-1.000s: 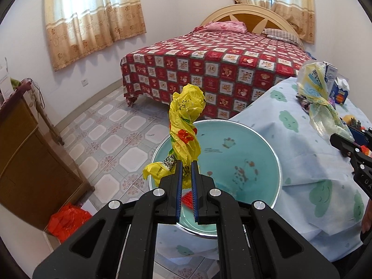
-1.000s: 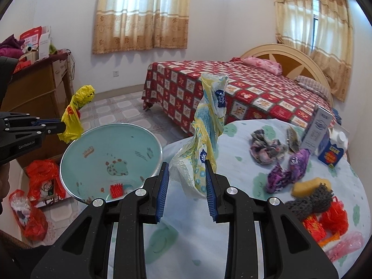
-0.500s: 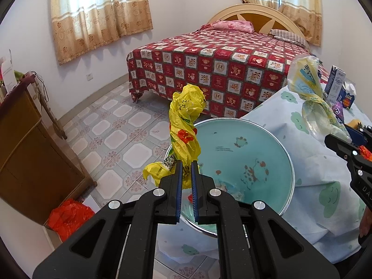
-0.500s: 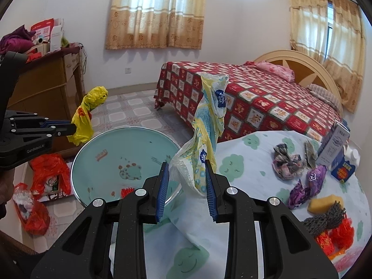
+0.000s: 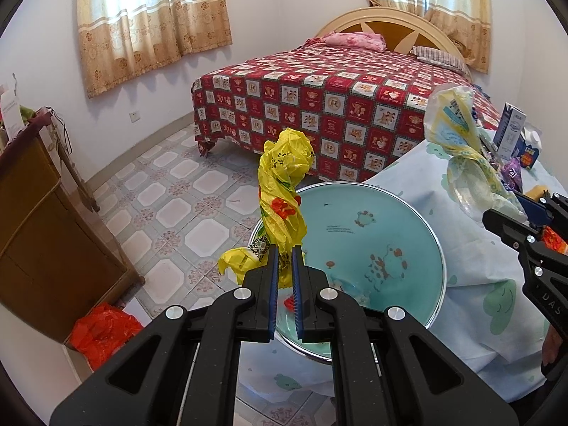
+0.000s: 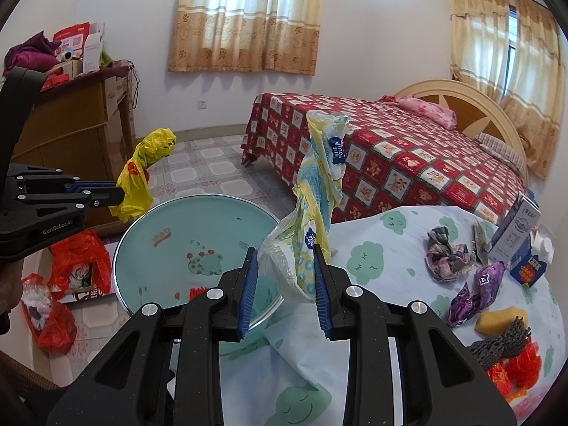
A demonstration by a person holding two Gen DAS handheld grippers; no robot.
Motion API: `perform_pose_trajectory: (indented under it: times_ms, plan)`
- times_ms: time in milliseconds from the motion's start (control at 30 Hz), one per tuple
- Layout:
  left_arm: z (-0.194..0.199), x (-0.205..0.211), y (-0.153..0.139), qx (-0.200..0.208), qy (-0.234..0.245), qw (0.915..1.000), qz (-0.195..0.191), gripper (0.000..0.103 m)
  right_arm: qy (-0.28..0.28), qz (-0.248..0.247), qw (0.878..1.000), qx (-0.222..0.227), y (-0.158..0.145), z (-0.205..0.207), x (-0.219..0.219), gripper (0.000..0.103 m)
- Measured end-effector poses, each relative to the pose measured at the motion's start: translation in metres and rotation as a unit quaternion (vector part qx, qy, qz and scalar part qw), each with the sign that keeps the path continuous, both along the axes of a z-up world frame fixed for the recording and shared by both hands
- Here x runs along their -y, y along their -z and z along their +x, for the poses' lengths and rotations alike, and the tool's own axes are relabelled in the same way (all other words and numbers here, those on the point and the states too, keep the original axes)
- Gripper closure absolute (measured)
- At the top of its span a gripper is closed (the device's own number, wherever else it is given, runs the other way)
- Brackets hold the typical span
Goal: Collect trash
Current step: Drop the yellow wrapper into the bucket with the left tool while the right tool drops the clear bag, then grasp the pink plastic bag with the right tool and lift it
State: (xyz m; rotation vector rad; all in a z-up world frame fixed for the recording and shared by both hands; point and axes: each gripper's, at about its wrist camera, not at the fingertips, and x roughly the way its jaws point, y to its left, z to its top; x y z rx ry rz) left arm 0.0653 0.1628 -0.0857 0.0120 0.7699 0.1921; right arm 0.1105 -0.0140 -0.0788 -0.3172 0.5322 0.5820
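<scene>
- Left wrist view: the left gripper [image 5: 284, 277] is clenched on a twisted yellow bag [image 5: 282, 191], held above the near rim of the teal basin [image 5: 419, 234]. One red scrap [image 5: 291, 302] lies inside the basin.
- Right wrist view: the right gripper [image 6: 284, 285] pinches a pale printed wrapper [image 6: 317, 209] at the basin's edge, not yet dropped. By my estimate most trash remains: crumpled wrappers [image 6: 448, 254], sponge [image 6: 497, 320] and red scraps [image 6: 518, 364] sit on the table [image 6: 383, 248].

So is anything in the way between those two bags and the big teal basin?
Nothing visible. The left gripper holds the yellow bag at the teal basin's far rim; the right gripper holds the patterned bag at its near edge. Only one small red item lies inside.
</scene>
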Motion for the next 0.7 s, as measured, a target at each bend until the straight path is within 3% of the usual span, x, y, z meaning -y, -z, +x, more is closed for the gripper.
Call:
perform_pose_trajectory:
  times_ms: [233, 267, 300, 367, 567, 700]
  plan:
    - [0.001, 0.006, 0.003, 0.002, 0.013, 0.9998, -0.011, 0.092, -0.020, 0.000, 1.000, -0.009, 0.005, 0.001, -0.011, 0.068]
    - [0.001, 0.008, 0.004, 0.003, 0.014, 0.9998, -0.011, 0.085, -0.024, 0.001, 1.000, -0.010, 0.007, 0.001, -0.013, 0.065]
    - [0.002, 0.009, 0.005, 0.003, 0.015, 0.9998, -0.011, 0.071, -0.026, 0.001, 1.000, -0.010, 0.008, 0.000, -0.014, 0.060]
    - [0.002, 0.011, 0.006, 0.004, 0.016, 0.9997, -0.015, 0.063, -0.026, -0.002, 1.000, -0.012, 0.012, 0.000, -0.016, 0.056]
    - [0.001, 0.015, 0.015, -0.008, 0.018, 0.9996, -0.018, 0.055, -0.002, 0.003, 1.000, -0.016, 0.014, -0.006, -0.001, 0.054]
    - [-0.005, 0.026, 0.026, -0.020, 0.021, 0.9994, -0.019, 0.048, 0.046, 0.012, 0.999, -0.006, 0.005, -0.020, 0.040, 0.054]
